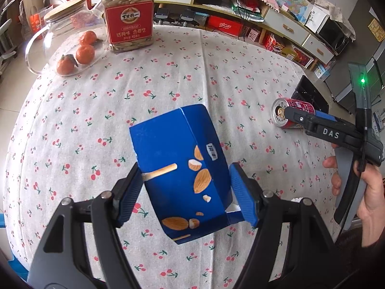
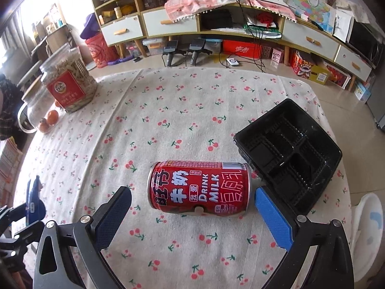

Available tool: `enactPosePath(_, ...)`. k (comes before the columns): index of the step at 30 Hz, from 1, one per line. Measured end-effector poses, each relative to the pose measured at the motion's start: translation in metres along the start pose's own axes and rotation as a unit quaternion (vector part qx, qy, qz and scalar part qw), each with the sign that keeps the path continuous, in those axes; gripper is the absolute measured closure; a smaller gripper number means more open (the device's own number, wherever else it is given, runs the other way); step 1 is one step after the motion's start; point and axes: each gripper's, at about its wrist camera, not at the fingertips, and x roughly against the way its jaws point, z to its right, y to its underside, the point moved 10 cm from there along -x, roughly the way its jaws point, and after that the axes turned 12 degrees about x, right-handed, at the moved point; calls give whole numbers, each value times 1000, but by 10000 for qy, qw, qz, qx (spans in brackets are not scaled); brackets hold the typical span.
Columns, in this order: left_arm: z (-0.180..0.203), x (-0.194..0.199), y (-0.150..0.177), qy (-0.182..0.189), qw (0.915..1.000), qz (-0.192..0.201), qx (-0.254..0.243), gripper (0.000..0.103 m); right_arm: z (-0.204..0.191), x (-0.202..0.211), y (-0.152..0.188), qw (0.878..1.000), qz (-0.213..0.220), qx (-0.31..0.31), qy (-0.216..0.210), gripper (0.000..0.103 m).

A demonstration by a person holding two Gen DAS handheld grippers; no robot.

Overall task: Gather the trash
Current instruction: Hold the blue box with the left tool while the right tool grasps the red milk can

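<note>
A blue snack box [image 1: 182,168] with almond pictures sits between the pads of my left gripper [image 1: 185,192], which is shut on it and holds it above the cherry-print tablecloth [image 1: 168,77]. A red milk can [image 2: 199,187] lies on its side on the cloth. My right gripper [image 2: 192,214] is open, its pads on either side of the can and apart from it. In the left wrist view the can [image 1: 292,115] and right gripper [image 1: 296,118] show at the right. The box [image 2: 35,202] shows at the right wrist view's left edge.
A black plastic tray [image 2: 288,154] lies right of the can near the table edge. A seed jar [image 1: 130,14], a glass jug [image 1: 69,24] and oranges [image 1: 84,53] stand at the far left corner. A white bin [image 2: 368,236] stands beside the table on the right.
</note>
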Motion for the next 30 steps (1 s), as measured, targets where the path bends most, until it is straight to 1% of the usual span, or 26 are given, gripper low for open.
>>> enactPosePath(6,-3,-1,-1,6,10000,-6,44,31,5,-18,0,9998,-160,38,114,0)
enactPosePath(10,-6,-2,0,7,10000,-34,68,31,11,-23,4,9997,-194,-136,36,1)
enactPosePath(11,-7,-2,1,9,10000,-42,75,31,12,-24,4,9996,-196,-187,-12,6)
enactPosePath(12,-7,-2,1,18,9999,-53,84,31,11,-24,5,9995,-197,-218,-66,14)
enactPosePath(16,-7,-2,3,52,9999,-72,104,31,9,-22,7,9994,-222,-216,-127,14)
enactPosePath(20,-6,0,3,71,9999,-50,101,31,3,-15,10,9992,-256,-227,-215,14)
enactPosePath(25,-3,3,4,119,9999,-25,85,31,-6,3,14,9993,-216,-160,-260,15)
enactPosePath(30,2,5,7,167,9999,-19,35,31,-5,22,25,9990,-193,-248,-306,15)
